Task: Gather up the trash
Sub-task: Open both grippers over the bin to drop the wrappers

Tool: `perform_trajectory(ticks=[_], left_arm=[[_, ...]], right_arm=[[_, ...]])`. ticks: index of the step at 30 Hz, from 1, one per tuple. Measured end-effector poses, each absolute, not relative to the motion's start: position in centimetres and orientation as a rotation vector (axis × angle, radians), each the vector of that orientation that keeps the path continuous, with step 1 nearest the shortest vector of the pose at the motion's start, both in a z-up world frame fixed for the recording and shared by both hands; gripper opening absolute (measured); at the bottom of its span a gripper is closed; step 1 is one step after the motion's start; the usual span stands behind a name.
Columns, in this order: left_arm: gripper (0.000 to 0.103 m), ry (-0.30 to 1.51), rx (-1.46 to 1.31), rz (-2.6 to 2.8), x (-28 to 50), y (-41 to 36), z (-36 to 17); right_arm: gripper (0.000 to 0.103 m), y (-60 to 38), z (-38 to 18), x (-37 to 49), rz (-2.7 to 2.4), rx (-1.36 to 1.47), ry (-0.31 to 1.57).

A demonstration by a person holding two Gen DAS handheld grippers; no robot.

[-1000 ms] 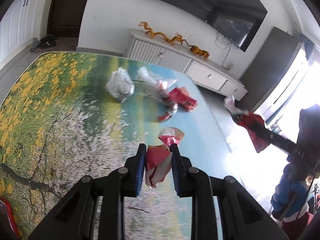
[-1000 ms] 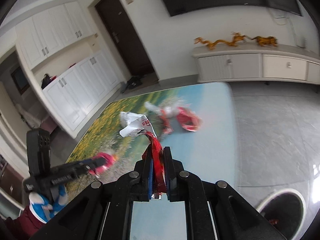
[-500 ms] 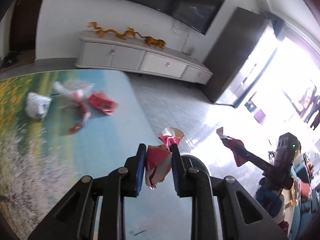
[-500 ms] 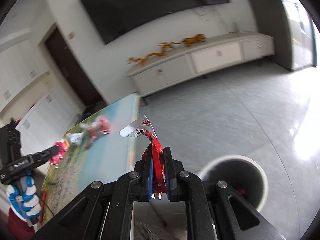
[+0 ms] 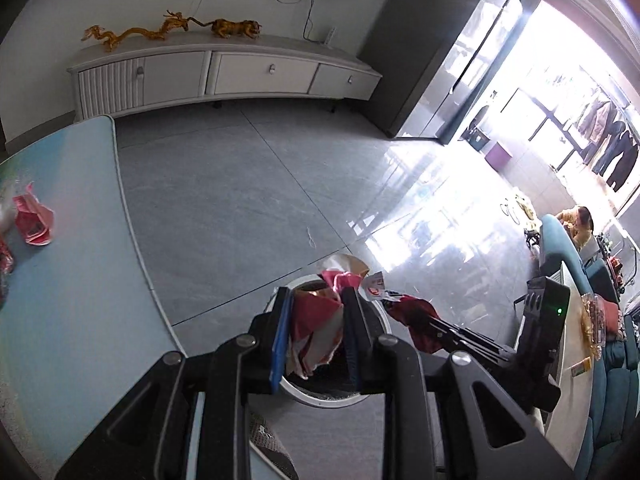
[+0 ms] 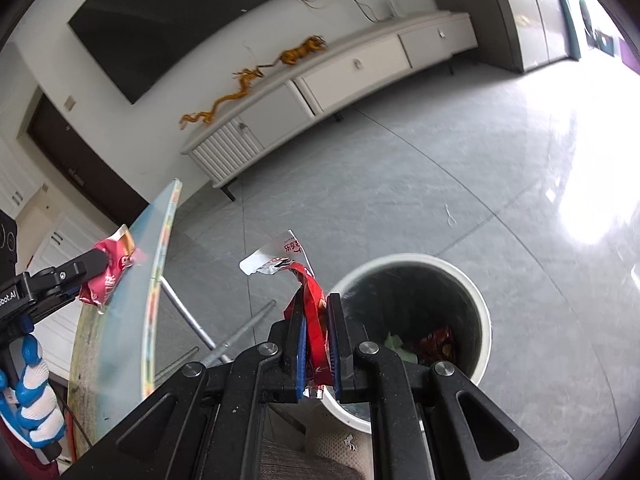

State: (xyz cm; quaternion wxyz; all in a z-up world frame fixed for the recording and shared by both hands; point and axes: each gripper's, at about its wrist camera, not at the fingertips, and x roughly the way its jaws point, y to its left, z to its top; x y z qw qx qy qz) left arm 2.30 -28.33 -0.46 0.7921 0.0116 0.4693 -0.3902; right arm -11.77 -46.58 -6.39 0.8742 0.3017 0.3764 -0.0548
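We carry a red wrapper (image 6: 310, 300) clenched in our right gripper (image 6: 316, 344), the white bin (image 6: 478, 300) just ahead to its right; our left gripper (image 5: 316, 336) pinches a crumpled wrapper (image 5: 316, 328), seemingly above the bin's rim.

Bin (image 6: 476, 296) on floor right of table (image 6: 120, 320); wrappers (image 6: 436, 342) in bin.

A crumpled red-and-white wrapper (image 5: 314, 334) is pinched upright just above the round white trash bin (image 6: 482, 312), which stands on the grey floor beside the table. A flattened red wrapper with a torn silver-white end (image 6: 310, 300) is pinched at the bin's near rim. Red and green scraps (image 6: 434, 342) lie inside the bin. Another red wrapper (image 5: 34, 222) lies on the table, well away from the bin.
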Motion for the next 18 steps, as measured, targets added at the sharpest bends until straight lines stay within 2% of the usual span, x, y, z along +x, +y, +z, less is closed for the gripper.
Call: perform_trajectory(ticks=[4,7,9,11,18], left_arm=[[0.026,1.058,0.035,-0.848,2.7,-31.5,-2.0],[0.033,1.100,0.029,-0.869,2.7,-33.6,-3.3],[0.039,1.127,0.029,-0.886,2.6,-34.9,-4.1],[0.049,1.137,0.035,-0.892,2.4,-35.7,-4.5],[0.050,1.120,0.074,-0.904,1.7,-35.3,-4.2]], right_arm=[[0.012,-47.8,-8.1,-11.5,-0.145,0.672,0.812],[0.013,-48.7,-9.3,-11.7,-0.162,0.694,0.829],[0.029,-49.3,-10.0,-11.9,-0.186,0.705,0.842],[0.038,-49.7,-10.4,-12.4,-0.201,0.713,0.843],[0.040,-50.5,-10.9,-13.9,-0.223,0.741,0.836]])
